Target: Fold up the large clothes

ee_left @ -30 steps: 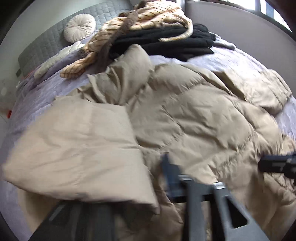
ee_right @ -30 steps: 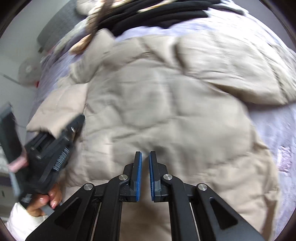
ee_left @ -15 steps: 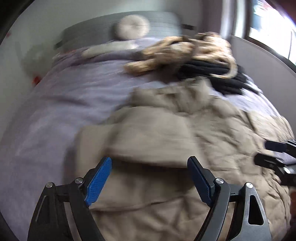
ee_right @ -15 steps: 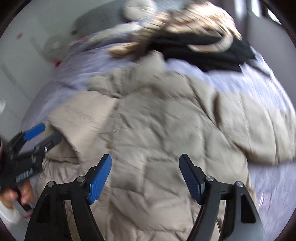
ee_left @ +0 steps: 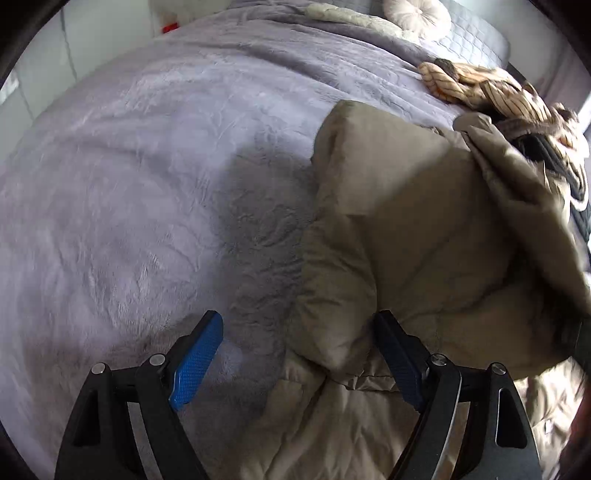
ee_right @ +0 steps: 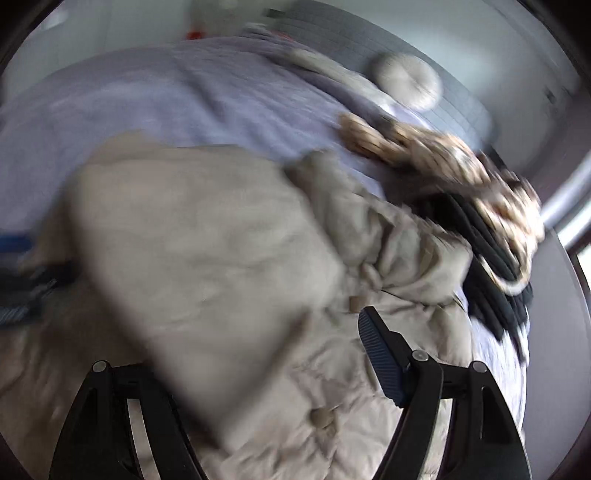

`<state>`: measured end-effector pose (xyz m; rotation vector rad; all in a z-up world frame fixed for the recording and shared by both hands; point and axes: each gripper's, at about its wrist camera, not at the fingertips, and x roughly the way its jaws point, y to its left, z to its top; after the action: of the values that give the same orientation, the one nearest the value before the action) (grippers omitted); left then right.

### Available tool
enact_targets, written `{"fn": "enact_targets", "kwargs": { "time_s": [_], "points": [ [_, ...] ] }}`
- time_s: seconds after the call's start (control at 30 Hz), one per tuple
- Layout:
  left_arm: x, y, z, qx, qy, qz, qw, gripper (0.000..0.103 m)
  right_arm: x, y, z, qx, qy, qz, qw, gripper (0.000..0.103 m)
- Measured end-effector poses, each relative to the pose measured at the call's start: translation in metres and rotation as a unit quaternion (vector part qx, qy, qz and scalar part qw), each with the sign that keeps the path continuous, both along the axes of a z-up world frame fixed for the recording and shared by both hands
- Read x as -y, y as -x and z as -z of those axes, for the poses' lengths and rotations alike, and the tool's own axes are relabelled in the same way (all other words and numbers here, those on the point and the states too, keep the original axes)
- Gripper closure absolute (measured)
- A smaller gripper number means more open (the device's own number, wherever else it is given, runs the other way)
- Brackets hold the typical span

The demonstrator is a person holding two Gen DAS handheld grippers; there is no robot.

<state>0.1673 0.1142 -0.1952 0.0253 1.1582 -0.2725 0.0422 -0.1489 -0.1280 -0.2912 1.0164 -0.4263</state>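
Observation:
A beige quilted puffer coat (ee_left: pixel 424 236) lies on the bed, one sleeve folded over its body. My left gripper (ee_left: pixel 299 365) is open and empty, low over the coat's left edge, its right finger above the sleeve end. The right wrist view is blurred; the coat (ee_right: pixel 207 258) fills it, with buttons showing. My right gripper (ee_right: pixel 258 369) is open over the coat; the folded sleeve covers its left fingertip.
The bed has a lavender-grey plush cover (ee_left: pixel 129 166). A tan striped garment (ee_left: pixel 491 88) lies on a stack of black clothes (ee_right: pixel 491 273) at the coat's far side. A round cream cushion (ee_left: pixel 417 14) leans on the grey headboard (ee_right: pixel 369 48).
Both grippers opened from shut a second ago. Both views swung left, toward the coat's left edge and the bare cover. The sleeve now lies folded across the coat.

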Motion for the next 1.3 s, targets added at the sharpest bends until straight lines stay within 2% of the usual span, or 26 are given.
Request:
{"fn": "enact_targets", "kwargs": {
  "time_s": [0.03, 0.07, 0.13, 0.23, 0.3, 0.4, 0.43, 0.47, 0.5, 0.53, 0.57, 0.6, 0.67, 0.7, 0.77, 0.83, 0.93, 0.97, 1.0, 1.07, 1.13, 1.23, 1.27, 1.3],
  "points": [
    [0.004, -0.001, -0.001, 0.001, -0.001, 0.006, 1.0000, 0.016, 0.028, 0.003, -0.005, 0.017, -0.034, 0.061, 0.997, 0.023],
    [0.004, -0.003, 0.000, -0.003, 0.004, 0.013, 0.9999, 0.009, 0.051, 0.008, -0.008, 0.028, -0.079, 0.101, 0.991, 0.022],
    [0.004, -0.008, -0.007, -0.021, 0.024, 0.024, 0.9992, 0.009, 0.100, 0.028, -0.004, 0.048, -0.206, 0.181, 0.960, 0.022],
    [-0.003, -0.025, -0.029, -0.030, 0.089, 0.035, 0.9950, 0.009, 0.135, 0.051, 0.003, 0.062, -0.294, 0.226, 0.927, 0.022],
    [-0.009, -0.053, -0.039, -0.041, 0.138, 0.028, 0.9891, 0.009, 0.150, 0.062, 0.003, 0.081, -0.339, 0.238, 0.907, 0.022],
    [-0.003, -0.098, -0.027, -0.095, 0.198, 0.026, 0.9753, 0.009, 0.168, 0.070, 0.004, 0.107, -0.404, 0.255, 0.872, 0.022],
    [0.001, -0.113, -0.017, -0.115, 0.207, 0.017, 0.9715, 0.010, 0.174, 0.070, 0.005, 0.114, -0.423, 0.263, 0.860, 0.022],
    [0.005, -0.123, -0.010, -0.129, 0.213, 0.006, 0.9684, 0.024, 0.179, 0.069, 0.006, 0.119, -0.435, 0.270, 0.851, 0.023],
    [0.008, -0.132, -0.005, -0.138, 0.233, -0.002, 0.9625, 0.044, 0.185, 0.069, 0.009, 0.122, -0.447, 0.279, 0.841, 0.034],
    [0.011, -0.135, -0.004, -0.144, 0.248, -0.004, 0.9579, 0.074, 0.190, 0.067, 0.012, 0.122, -0.460, 0.284, 0.832, 0.069],
    [0.013, -0.134, -0.008, -0.138, 0.255, -0.006, 0.9570, 0.079, 0.191, 0.066, 0.012, 0.118, -0.470, 0.283, 0.828, 0.086],
    [0.015, -0.133, -0.015, -0.115, 0.260, 0.000, 0.9587, 0.083, 0.192, 0.065, 0.012, 0.118, -0.479, 0.277, 0.824, 0.089],
    [0.021, -0.123, -0.031, -0.071, 0.231, 0.033, 0.9698, 0.084, 0.188, 0.065, 0.008, 0.119, -0.471, 0.264, 0.834, 0.091],
    [0.026, -0.118, -0.033, -0.051, 0.198, 0.049, 0.9776, 0.084, 0.183, 0.063, 0.007, 0.112, -0.455, 0.254, 0.846, 0.091],
    [0.035, -0.117, -0.023, -0.042, 0.145, 0.065, 0.9863, 0.084, 0.175, 0.069, 0.012, 0.094, -0.427, 0.245, 0.865, 0.091],
    [0.044, -0.117, -0.011, -0.035, 0.105, 0.072, 0.9913, 0.079, 0.172, 0.065, 0.029, 0.083, -0.419, 0.241, 0.872, 0.091],
    [0.046, -0.119, -0.014, -0.014, 0.074, 0.050, 0.9959, 0.067, 0.170, 0.059, 0.034, 0.081, -0.408, 0.232, 0.879, 0.091],
    [0.046, -0.119, -0.017, -0.007, 0.064, 0.040, 0.9971, 0.059, 0.169, 0.058, 0.032, 0.080, -0.406, 0.229, 0.881, 0.091],
    [0.044, -0.120, -0.025, 0.005, 0.047, 0.027, 0.9985, 0.056, 0.170, 0.057, 0.029, 0.079, -0.404, 0.225, 0.883, 0.091],
    [0.036, -0.118, -0.037, 0.024, 0.031, 0.016, 0.9991, 0.056, 0.170, 0.062, 0.023, 0.075, -0.407, 0.222, 0.883, 0.082],
    [0.030, -0.113, -0.056, 0.046, 0.014, 0.017, 0.9987, 0.056, 0.170, 0.069, 0.011, 0.071, -0.378, 0.223, 0.896, 0.069],
    [0.024, -0.091, -0.081, 0.069, 0.009, 0.041, 0.9968, 0.056, 0.166, 0.084, -0.011, 0.060, -0.273, 0.241, 0.930, 0.069],
    [0.022, -0.085, -0.083, 0.070, 0.011, 0.048, 0.9963, 0.056, 0.166, 0.091, -0.019, 0.068, -0.250, 0.249, 0.933, 0.069],
    [0.024, -0.076, -0.085, 0.069, 0.014, 0.058, 0.9959, 0.056, 0.165, 0.101, -0.025, 0.082, -0.254, 0.247, 0.932, 0.069]
  ]
}}
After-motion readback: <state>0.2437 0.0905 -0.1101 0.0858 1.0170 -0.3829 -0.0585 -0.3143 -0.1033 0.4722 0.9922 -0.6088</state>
